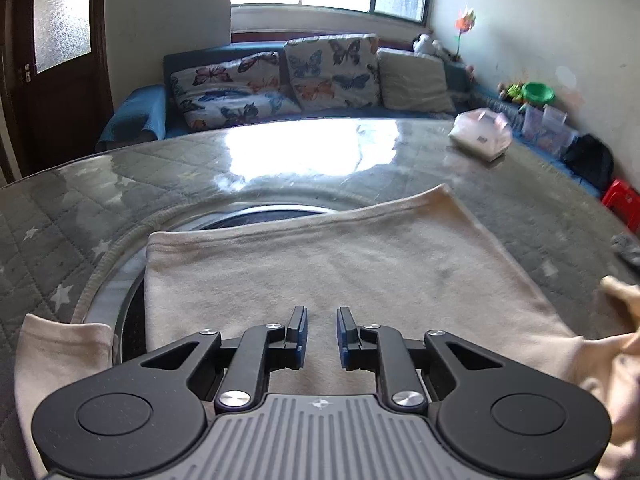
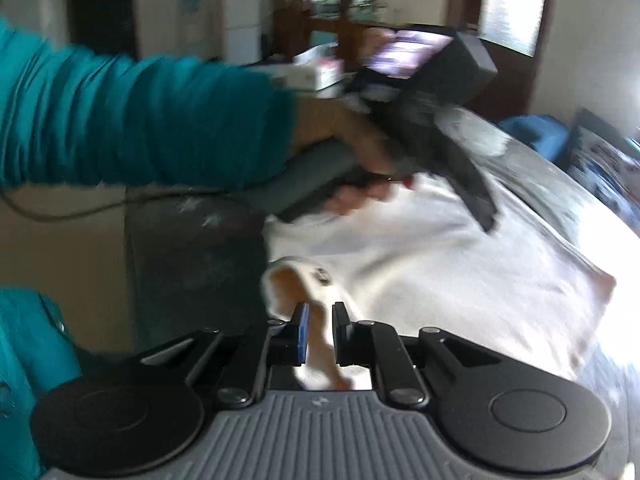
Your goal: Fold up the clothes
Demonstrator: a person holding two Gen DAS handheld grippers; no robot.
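Glossy tabletop (image 1: 460, 152); cream shirt (image 1: 320, 264) soft, limp, take corners. Left gripper (image 1: 322, 334) fingers apart, empty; right gripper (image 2: 320, 334) fingers pinch collar (image 2: 304, 280).

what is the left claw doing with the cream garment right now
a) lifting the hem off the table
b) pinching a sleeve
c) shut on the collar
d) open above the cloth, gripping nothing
d: the left claw has its jaws apart with the cream garment lying flat beneath and nothing between them.

Butterfly cushions (image 1: 280, 80), green bowl (image 1: 539, 93), red stool (image 1: 622, 200), fridge (image 2: 242, 20)
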